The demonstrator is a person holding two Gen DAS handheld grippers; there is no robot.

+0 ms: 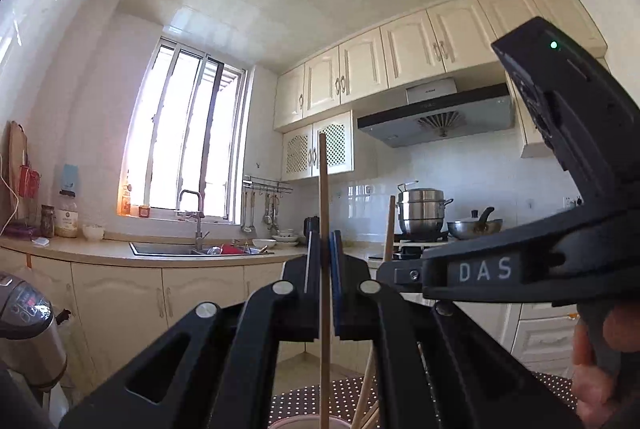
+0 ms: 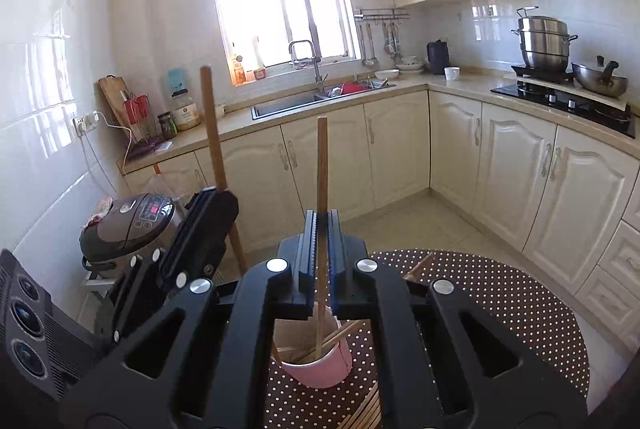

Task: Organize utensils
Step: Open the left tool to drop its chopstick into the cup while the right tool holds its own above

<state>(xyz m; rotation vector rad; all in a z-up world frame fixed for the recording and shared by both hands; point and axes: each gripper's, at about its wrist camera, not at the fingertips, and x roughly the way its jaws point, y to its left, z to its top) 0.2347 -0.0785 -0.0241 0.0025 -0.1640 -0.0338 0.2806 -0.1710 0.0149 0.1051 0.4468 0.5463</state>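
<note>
Above pink cup rim: upright chopsticks.

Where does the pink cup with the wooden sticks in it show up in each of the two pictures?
Left wrist view: only the pale rim of the round pink cup peeks in at the bottom edge, below the left tongs.
Right wrist view: the cup sits low and centre on the brown polka-dot tablecloth, just under the right tongs.
Shared landmark: the steel kitchen tap in front of the window.
</note>
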